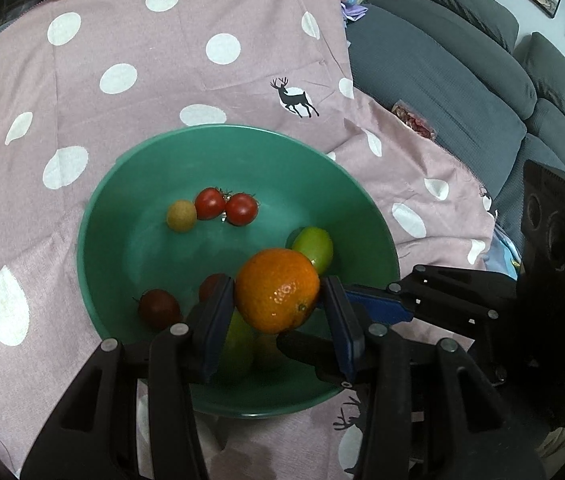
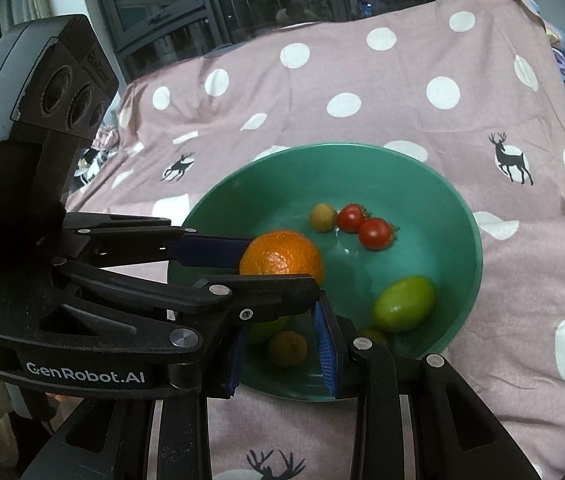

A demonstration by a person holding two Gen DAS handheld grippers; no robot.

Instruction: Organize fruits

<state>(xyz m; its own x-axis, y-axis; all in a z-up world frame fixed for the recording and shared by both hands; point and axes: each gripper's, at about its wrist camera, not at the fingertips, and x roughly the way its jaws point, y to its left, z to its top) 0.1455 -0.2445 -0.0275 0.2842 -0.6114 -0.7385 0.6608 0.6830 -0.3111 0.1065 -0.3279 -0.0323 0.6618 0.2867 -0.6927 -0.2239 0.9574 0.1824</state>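
Note:
A green bowl [image 1: 130,184] sits on a pink polka-dot cloth; it also shows in the right wrist view [image 2: 462,220]. My left gripper [image 1: 278,300] is shut on an orange [image 1: 276,290] and holds it above the bowl; the orange shows in the right wrist view [image 2: 282,256] between the left gripper's pads. In the bowl lie two red tomatoes [image 1: 226,205], a small tan fruit [image 1: 181,216], green limes [image 1: 314,248] and darker tomatoes [image 1: 159,307]. My right gripper [image 2: 282,344] is open and empty at the bowl's near rim, above a small orange fruit [image 2: 287,347].
A grey sofa [image 1: 462,80] stands to the right of the cloth. A packet of red snacks [image 1: 414,120] lies at the sofa edge. Dark glass doors [image 2: 242,0] stand behind the cloth.

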